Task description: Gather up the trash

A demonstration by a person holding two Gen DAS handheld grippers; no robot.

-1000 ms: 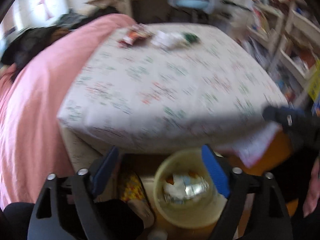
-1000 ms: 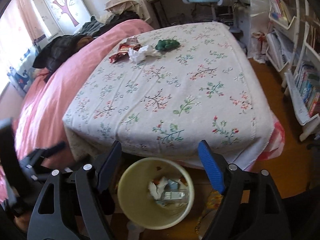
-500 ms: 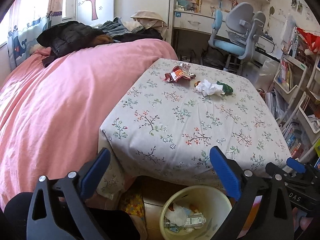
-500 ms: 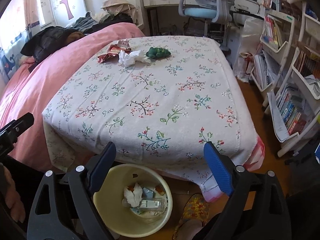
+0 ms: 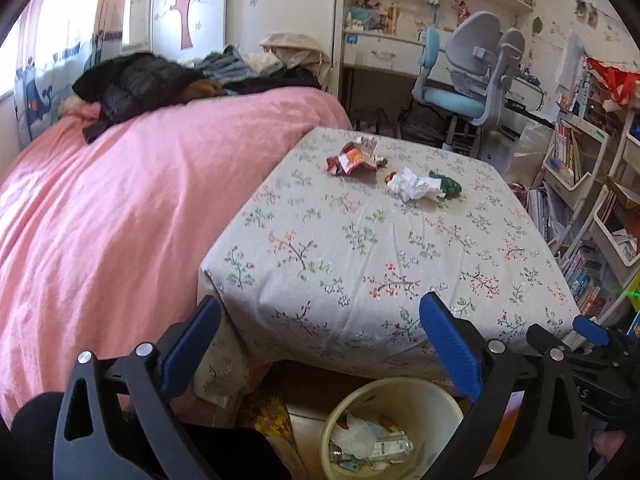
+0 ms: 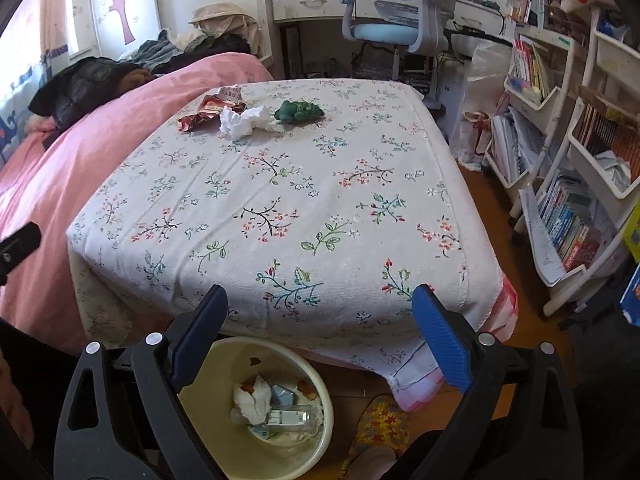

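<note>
Left wrist view: left gripper [image 5: 320, 336] is hanging over the near edge of the floral-covered table [image 5: 360, 264], jaws wide apart, holding nothing. Yellow bin [image 5: 394, 432] is sitting on the floor right below, under the table edge, with paper and a plastic bottle inside. Trash is lying at the far end of the table: red wrapper [image 5: 354, 159], white crumpled paper [image 5: 412, 185] just beside it, green wad [image 5: 448, 185] touching the paper on its right. Right gripper [image 5: 588, 344] is showing at the right edge, low beside the table corner.

Right wrist view: right gripper [image 6: 320, 332] is also hovering at the near table [image 6: 280, 220] edge, jaws spread wide, empty. Bin [image 6: 264, 404] is sitting between its fingers below. Wrapper [image 6: 210, 110], paper [image 6: 242, 120] and green wad [image 6: 300, 111] are lying in a row at the far side, well apart from both grippers. Pink bed [image 6: 60, 168] is lying on the left, bookshelves [image 6: 576, 184] on the right, blue chair [image 6: 396, 20] behind the table.
</note>
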